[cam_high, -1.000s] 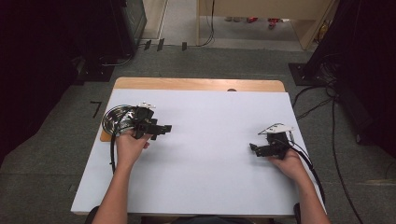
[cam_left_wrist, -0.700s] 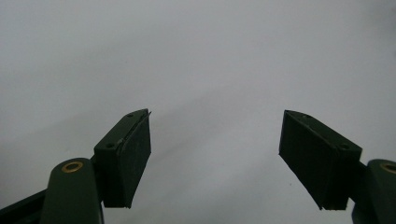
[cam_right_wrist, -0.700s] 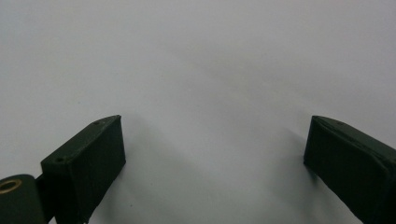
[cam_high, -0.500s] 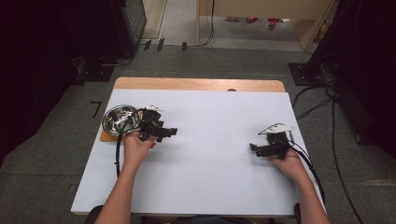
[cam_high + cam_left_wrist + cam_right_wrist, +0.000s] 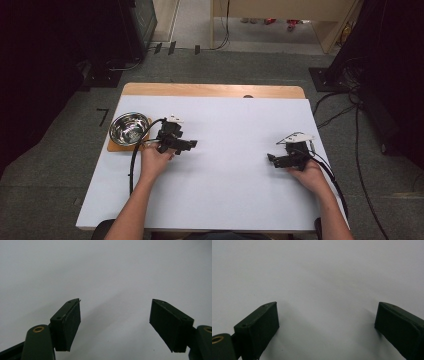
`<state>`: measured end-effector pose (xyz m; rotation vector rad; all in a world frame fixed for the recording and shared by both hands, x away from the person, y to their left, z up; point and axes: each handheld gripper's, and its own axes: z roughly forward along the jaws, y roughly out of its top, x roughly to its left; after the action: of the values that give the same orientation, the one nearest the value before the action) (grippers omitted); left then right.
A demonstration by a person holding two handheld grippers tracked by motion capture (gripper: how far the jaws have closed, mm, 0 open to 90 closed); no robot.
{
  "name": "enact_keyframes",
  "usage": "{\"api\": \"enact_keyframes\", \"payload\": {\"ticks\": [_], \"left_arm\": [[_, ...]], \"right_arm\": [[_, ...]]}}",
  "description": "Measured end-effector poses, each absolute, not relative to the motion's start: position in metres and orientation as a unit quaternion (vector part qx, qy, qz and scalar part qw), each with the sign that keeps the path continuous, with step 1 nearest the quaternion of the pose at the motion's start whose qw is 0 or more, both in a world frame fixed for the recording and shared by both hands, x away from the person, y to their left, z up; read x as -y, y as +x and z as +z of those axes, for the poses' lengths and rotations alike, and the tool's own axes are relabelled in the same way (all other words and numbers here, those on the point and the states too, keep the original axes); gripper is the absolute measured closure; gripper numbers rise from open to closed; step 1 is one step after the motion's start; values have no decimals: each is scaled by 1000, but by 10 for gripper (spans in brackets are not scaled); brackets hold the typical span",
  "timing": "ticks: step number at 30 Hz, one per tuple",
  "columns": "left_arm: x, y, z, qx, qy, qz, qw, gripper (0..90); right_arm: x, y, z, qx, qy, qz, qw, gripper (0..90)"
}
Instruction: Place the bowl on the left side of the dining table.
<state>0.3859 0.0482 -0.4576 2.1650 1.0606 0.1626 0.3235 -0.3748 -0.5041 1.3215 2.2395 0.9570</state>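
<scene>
Two grippers out over one white table top (image 5: 225, 165), largest thing in the high view, with a wooden edge along the far side. Grey carpet and black cabling around it.

Left-hand near corner of that wooden base: small wooden board (image 5: 116, 146), carrying a steel bowl (image 5: 128, 128). Bowl upright, shiny, contents not readable from above. Nearest object to either hand, so taken as the thing being worked.

Left gripper (image 5: 191, 144) just beside the bowl, on its table-centre side, apart from the rim, jaws aimed toward mid-table and away from the bowl. Left gripper (image 5: 115, 325) close-up: jaws spread wide, nothing between the pads, bare white surface beyond.

Right gripper (image 5: 270, 158) well apart, over at the right side of the table, jaws pointing inward. Right gripper (image 5: 325, 332) close-up: likewise spread wide, holding nothing, plain white beyond.

Step in hand, as judged: idle or between actions, neither tool engaged, bowl untouched on its board.

Next move, likely: turn left gripper back toward the bowl, line one jaw inside and one outside the rim, then close. Thin, slick steel wall; risk of slipping or tipping if pinched off-square.
</scene>
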Motion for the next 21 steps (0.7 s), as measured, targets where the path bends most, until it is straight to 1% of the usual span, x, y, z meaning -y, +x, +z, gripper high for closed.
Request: {"api": "enact_keyframes", "payload": {"ticks": [21], "left_arm": [[-26, 386, -474, -381, 851, 82, 353, 244]], "right_arm": [[375, 324, -504, -794, 469, 339, 184, 48]]}}
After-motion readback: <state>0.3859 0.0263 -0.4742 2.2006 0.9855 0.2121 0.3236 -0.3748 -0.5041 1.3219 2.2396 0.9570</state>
